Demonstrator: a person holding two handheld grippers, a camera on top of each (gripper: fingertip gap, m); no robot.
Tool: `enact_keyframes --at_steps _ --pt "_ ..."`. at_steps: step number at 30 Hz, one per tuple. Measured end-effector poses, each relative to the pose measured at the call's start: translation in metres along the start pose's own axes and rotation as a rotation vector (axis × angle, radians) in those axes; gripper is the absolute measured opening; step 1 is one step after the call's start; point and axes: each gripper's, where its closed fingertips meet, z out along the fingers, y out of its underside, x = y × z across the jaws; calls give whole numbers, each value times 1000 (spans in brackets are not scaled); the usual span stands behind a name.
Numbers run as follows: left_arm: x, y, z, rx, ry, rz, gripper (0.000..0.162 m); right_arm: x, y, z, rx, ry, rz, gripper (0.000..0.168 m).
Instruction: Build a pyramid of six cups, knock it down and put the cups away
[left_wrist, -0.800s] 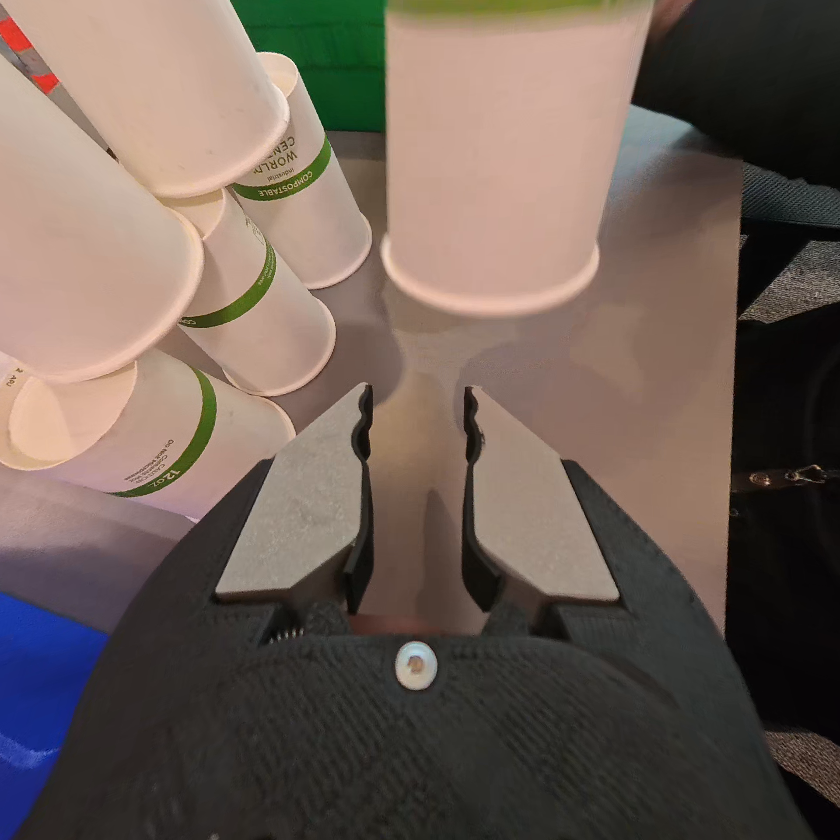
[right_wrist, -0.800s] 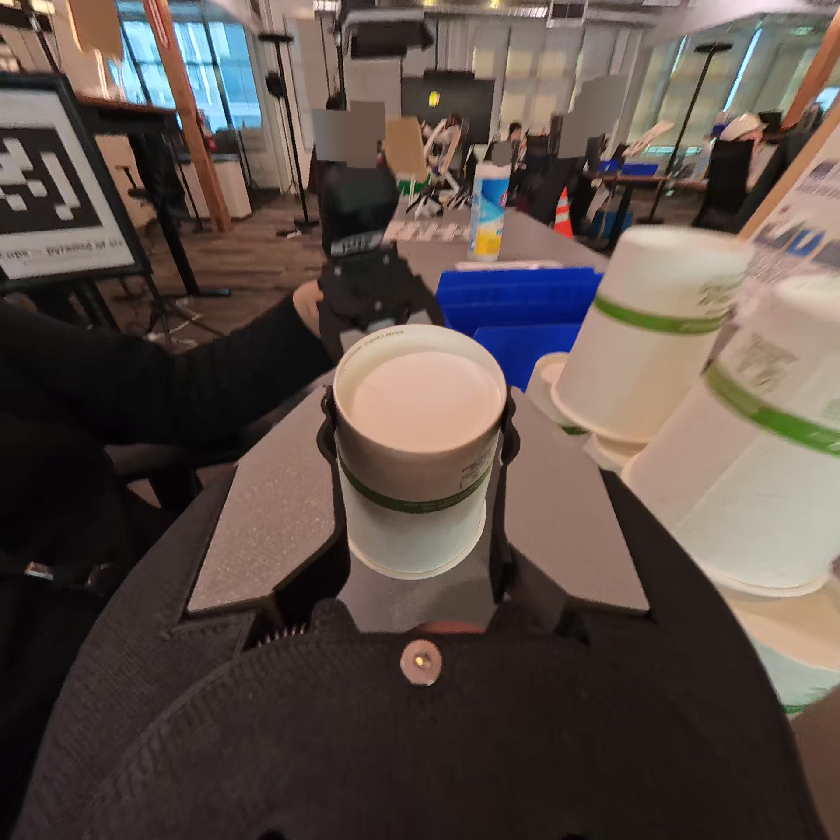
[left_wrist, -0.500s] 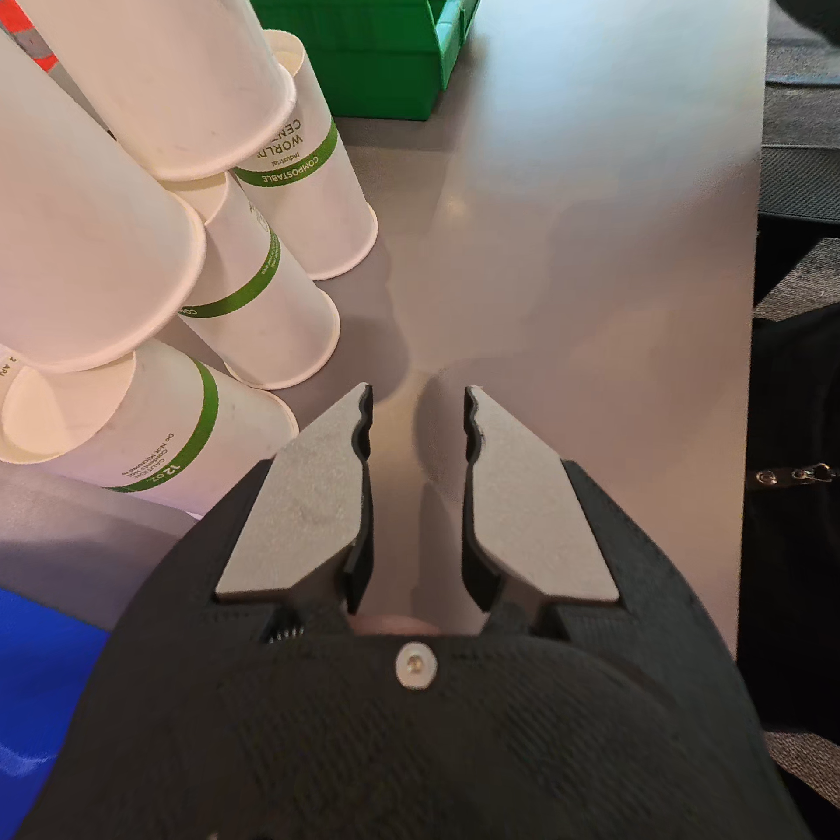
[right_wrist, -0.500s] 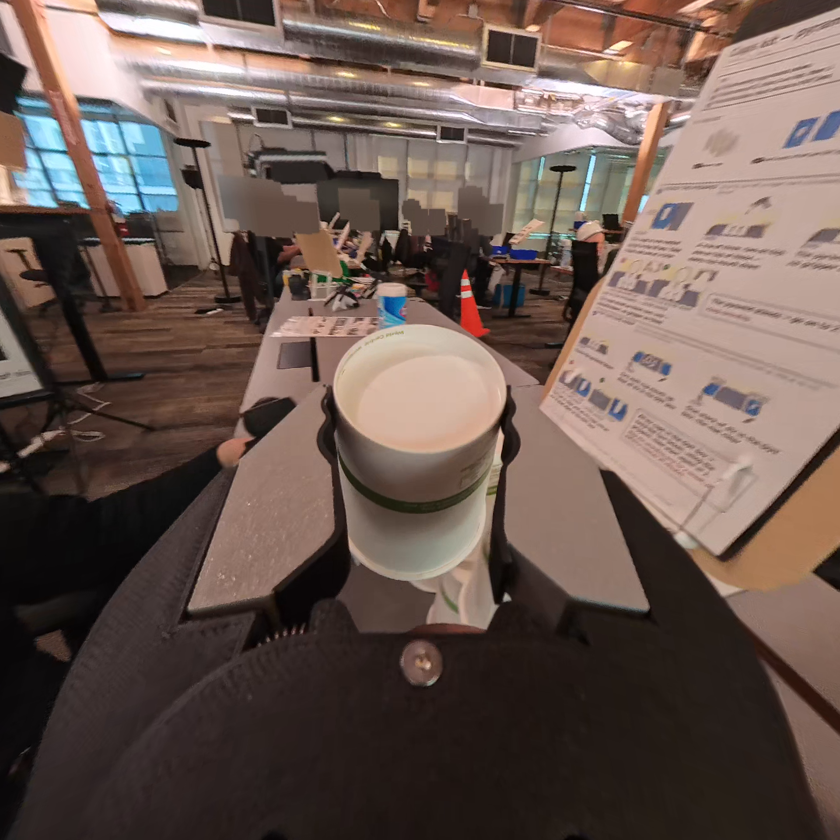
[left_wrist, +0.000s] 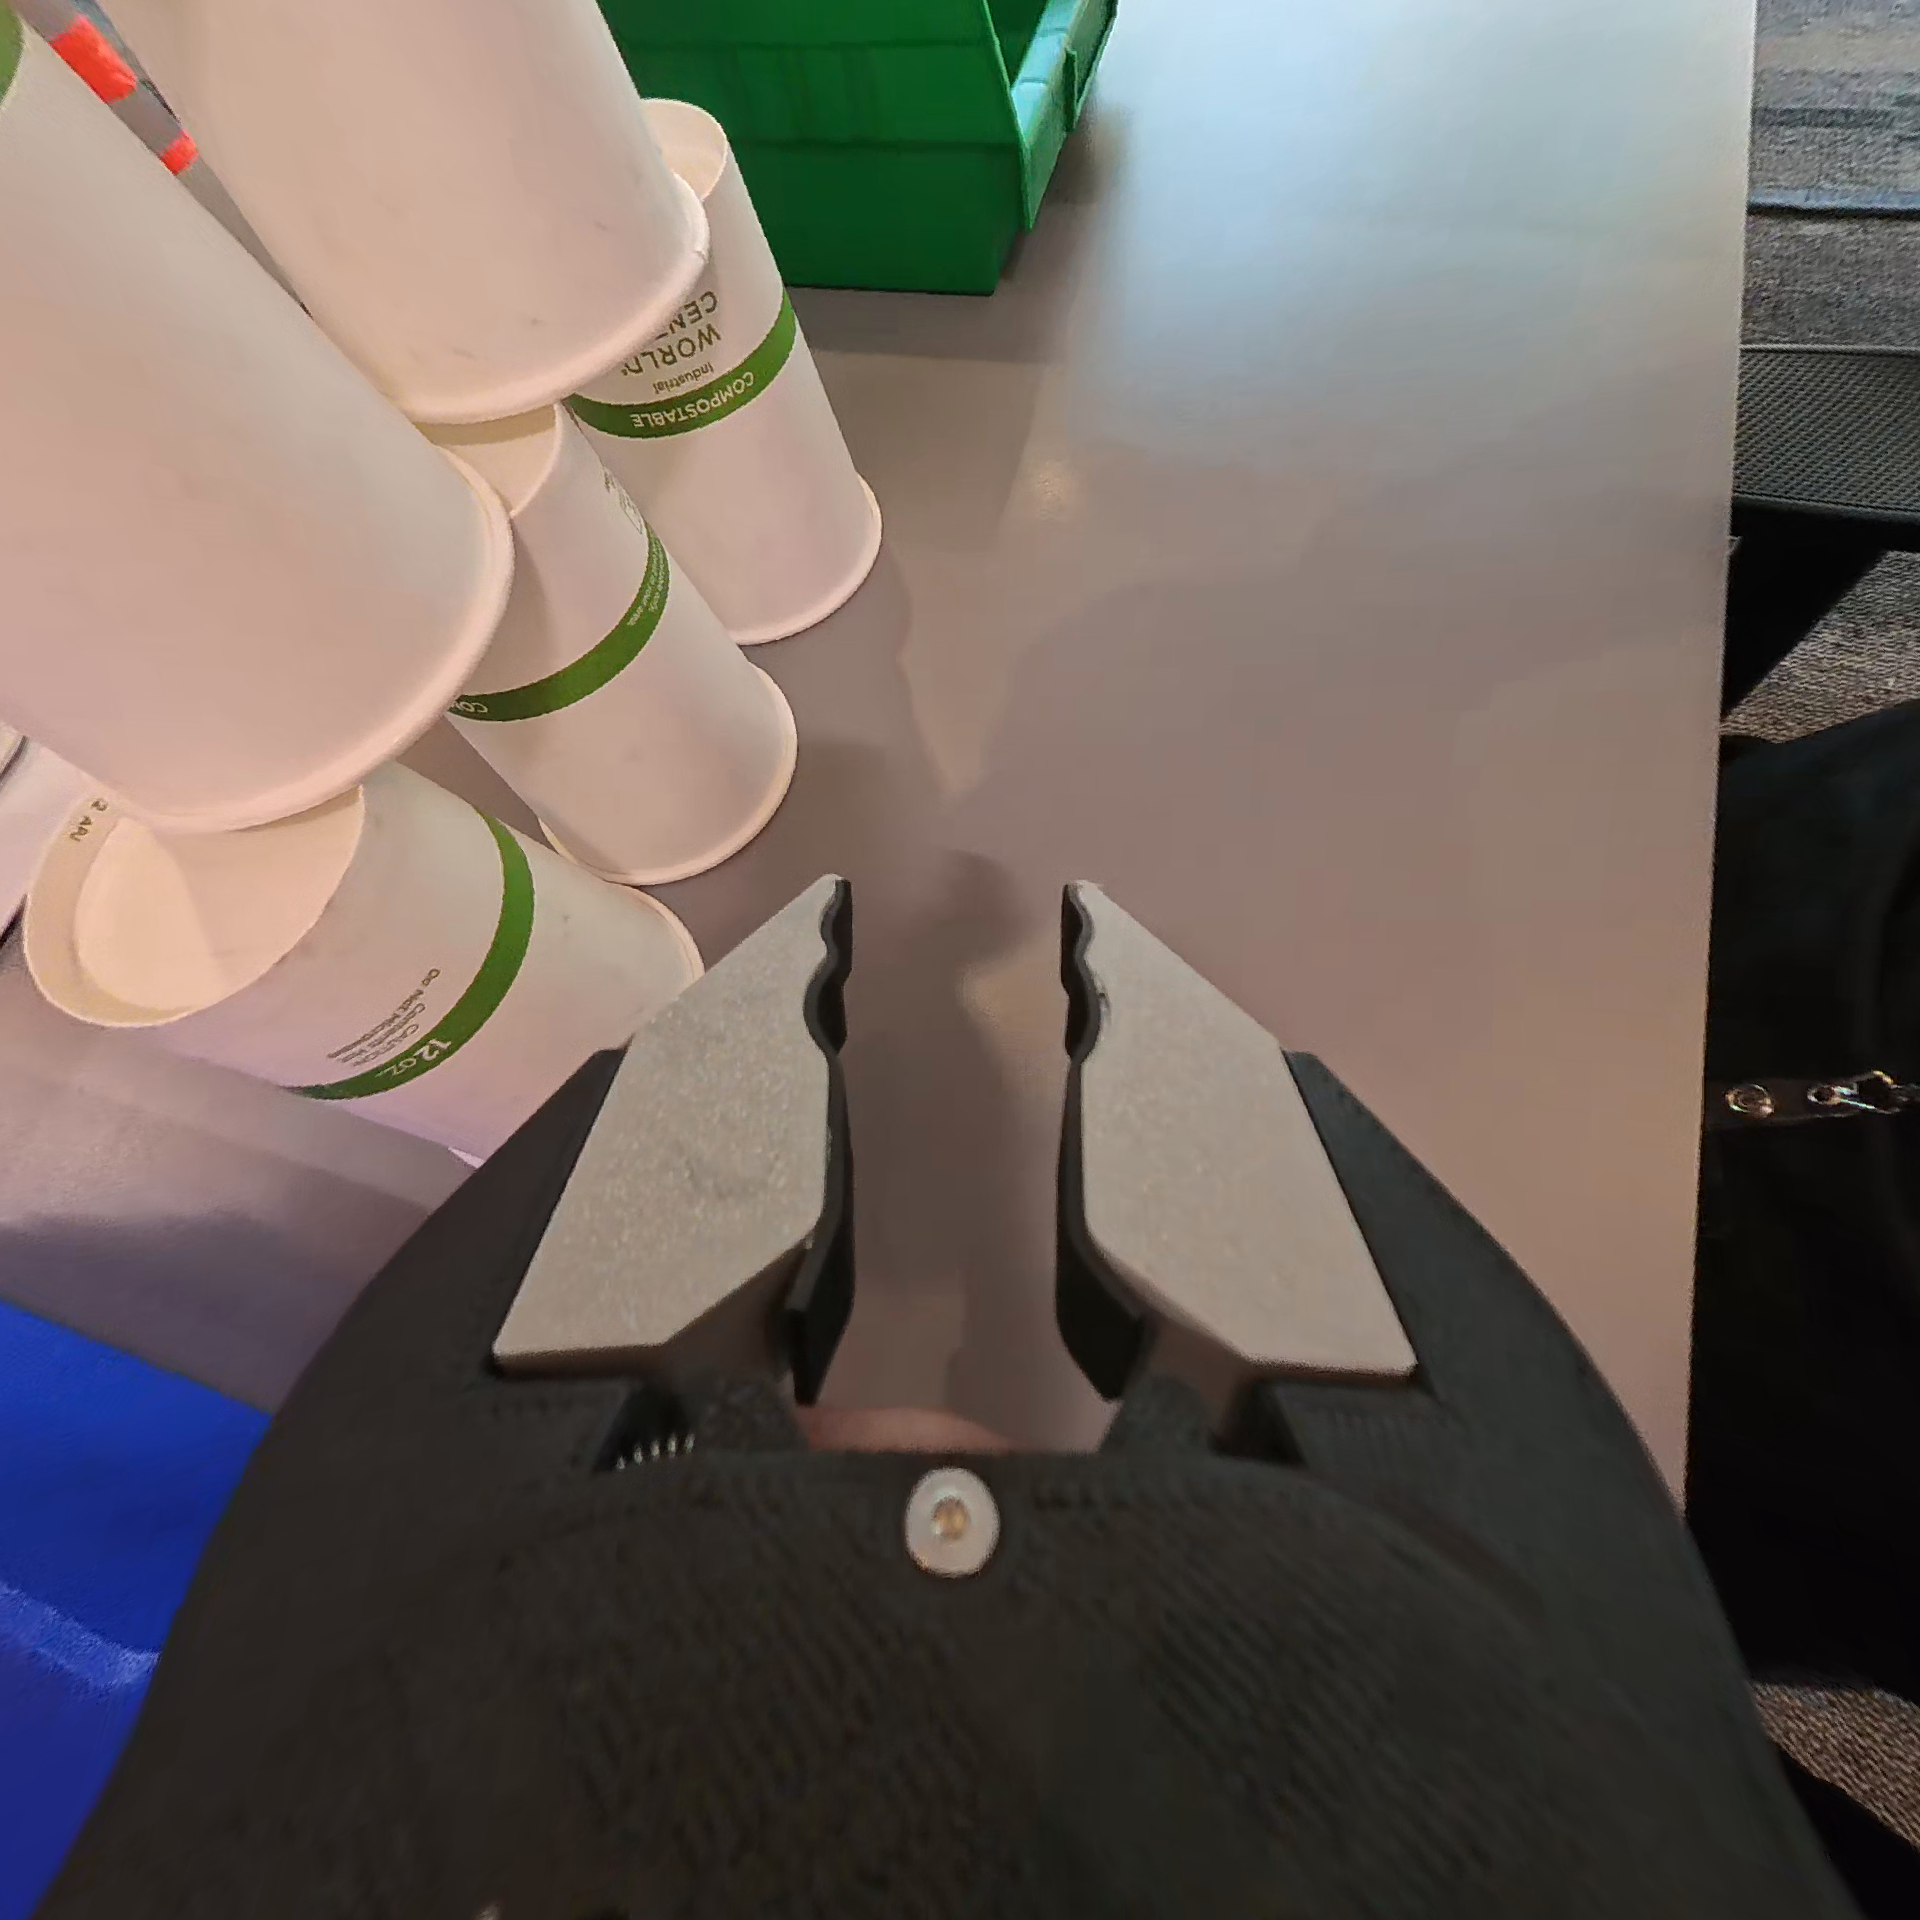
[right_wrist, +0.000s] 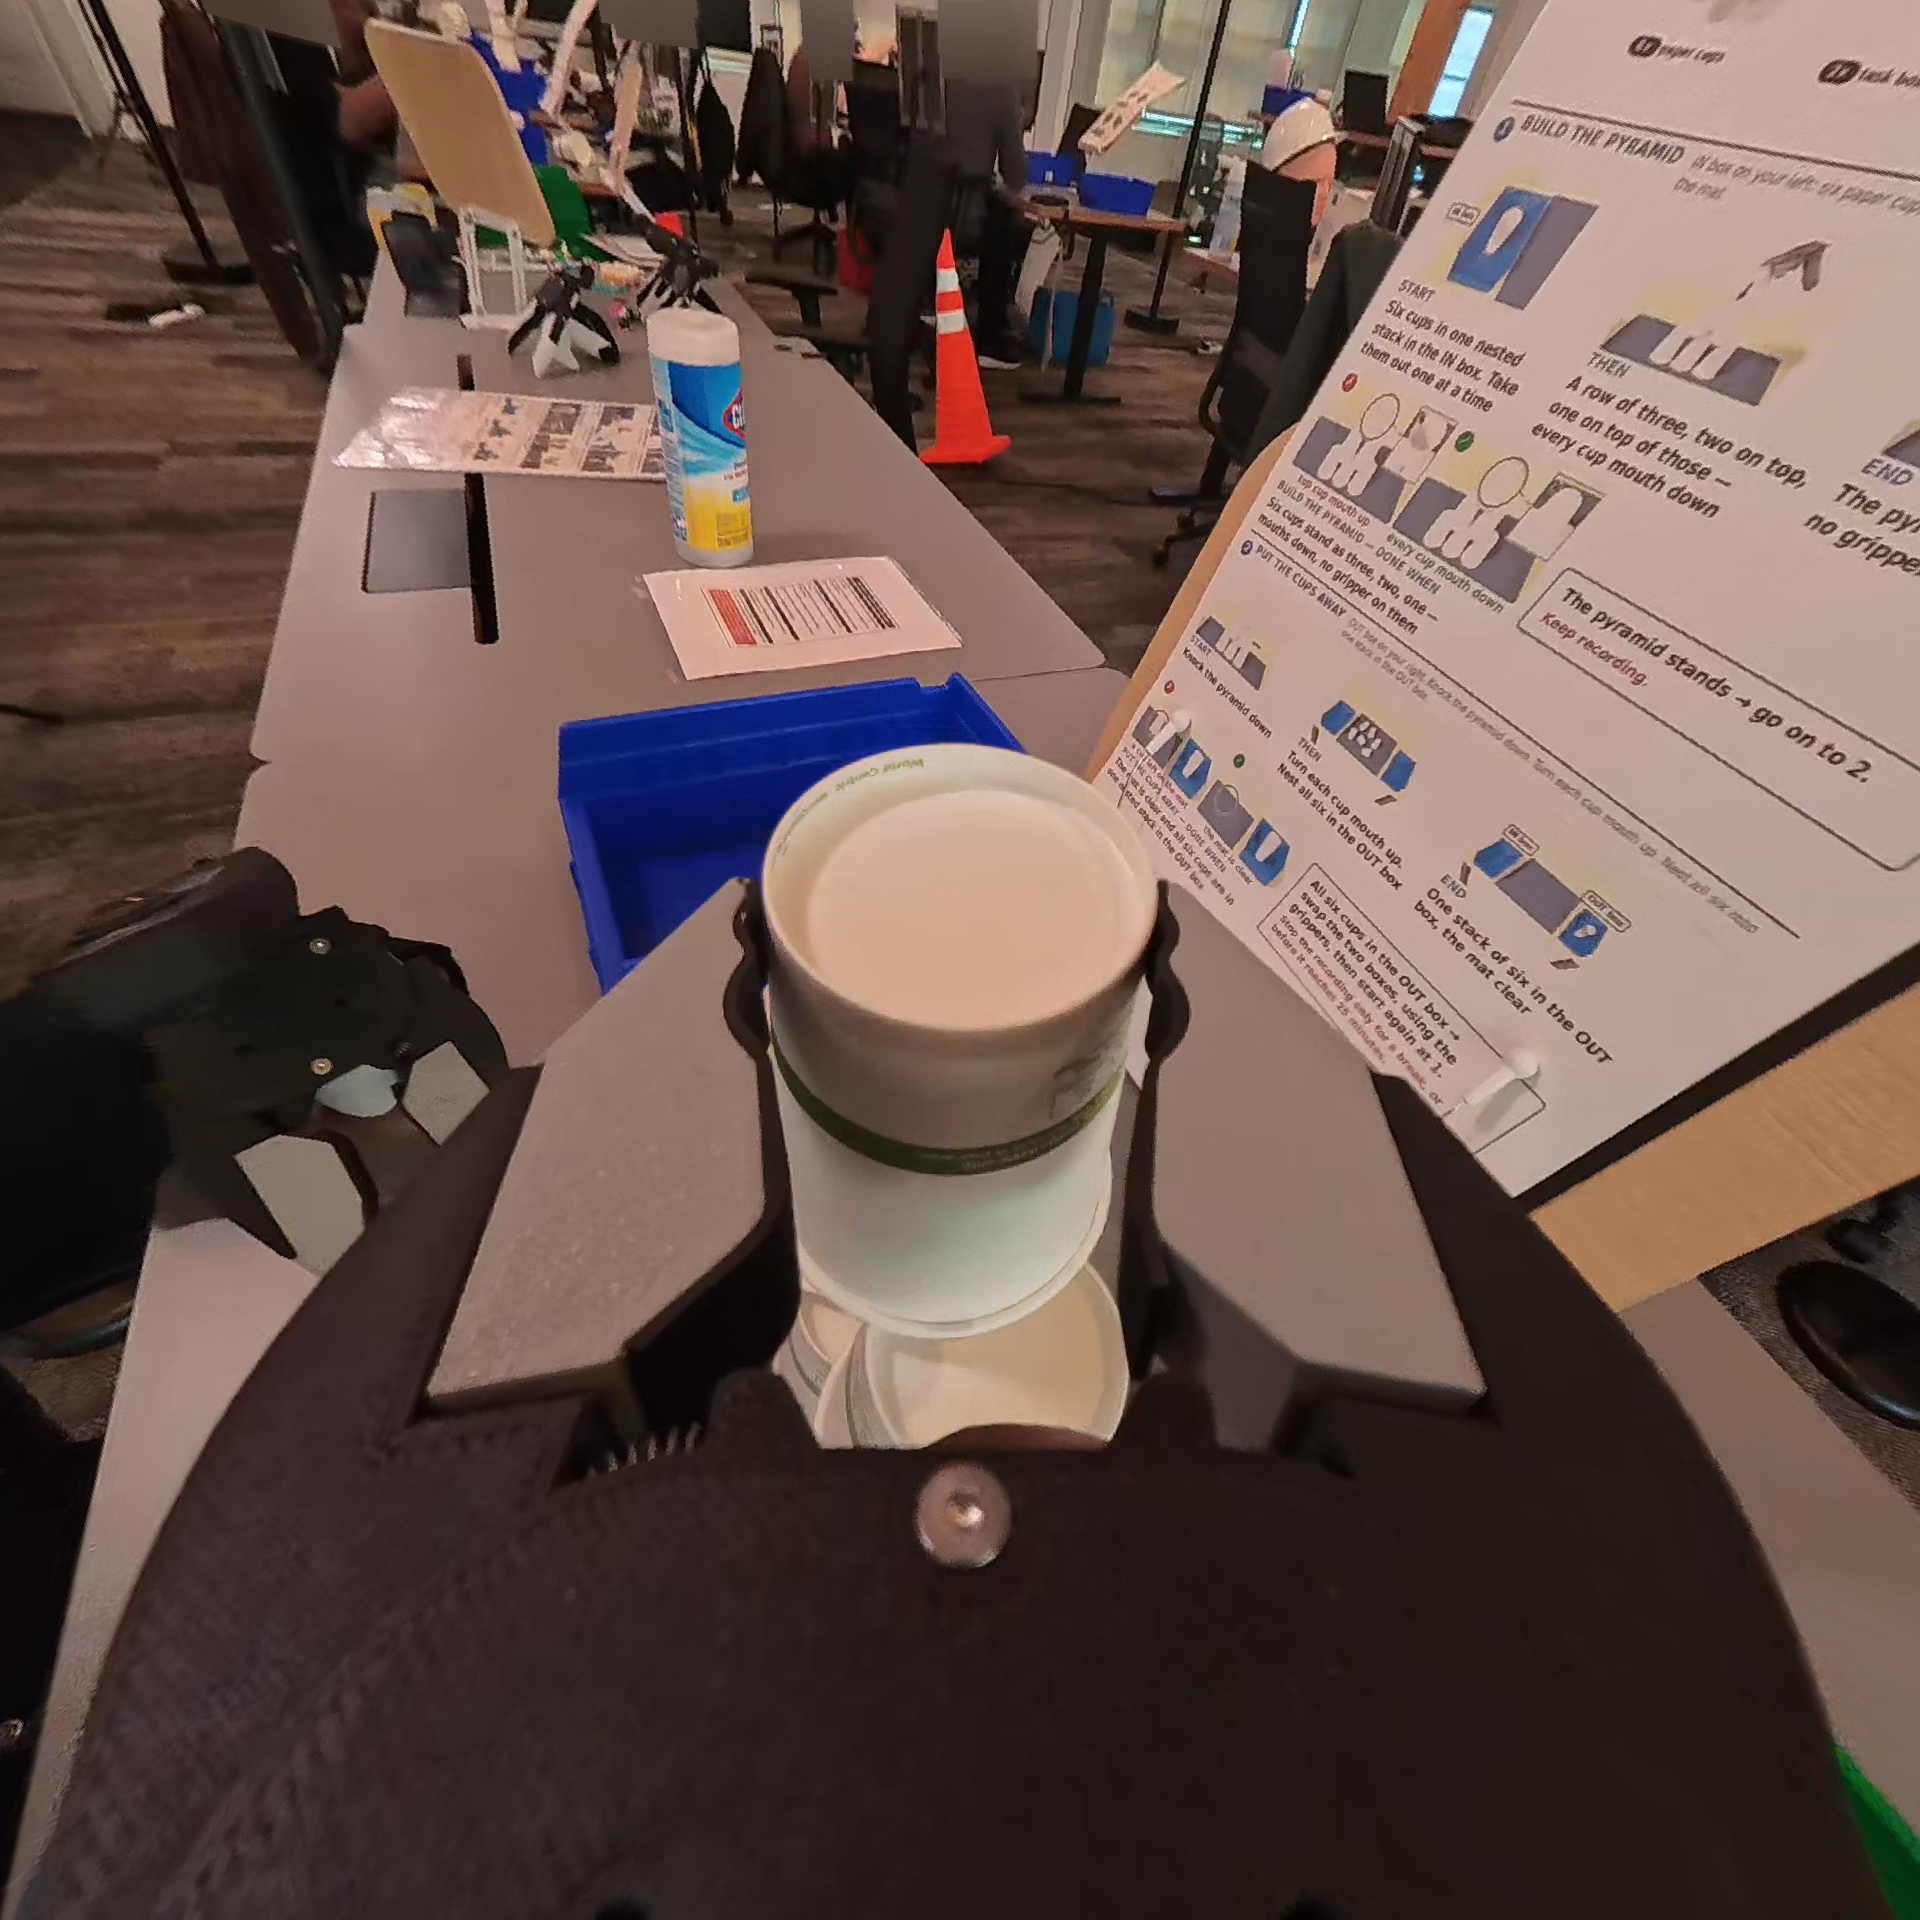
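In the right wrist view the right gripper (right_wrist: 956, 997) is closed around a white paper cup (right_wrist: 951, 1060) with a green band, mouth down, and grips it high on the wall near the closed bottom. Just under this cup the closed bottoms of two second-row cups (right_wrist: 987, 1371) appear; whether the held cup already rests on them or hangs a little above is hard to tell from this angle. Beyond the cup stands a blue bin (right_wrist: 717, 790), then a wipes canister (right_wrist: 701, 436) on the long grey table, and to the right a leaning instruction board (right_wrist: 1558, 582).

In the left wrist view the left gripper (left_wrist: 956, 966) holds nothing; its jaws stand moderately apart over the bare grey table (left_wrist: 1351, 623). To its left five cups are stacked mouth down: three in the bottom row (left_wrist: 644, 727) and two above them (left_wrist: 260, 499). Farther off is a green bin (left_wrist: 883, 135).

As a judgement, the building is nearly done: only the sixth cup must be set and released. Knocking down and putting away remain.

The table is open on the side of the left gripper up to its edge at the right. The board stands close on the right of the right gripper, so its withdrawal should go straight up.
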Motion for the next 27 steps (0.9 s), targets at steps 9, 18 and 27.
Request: enact_keyframes --at_steps 9,18,27 --pt "0 -2 -3 9 -3 3 38 6 2 3 -5 -11 53 71" --pt "0 0 0 -2 1 1 38 5 -21 -11 149 -2 96 92" --pt "-1 -2 -4 10 -5 6 37 -79 -1 -66 461 -139 51 80"
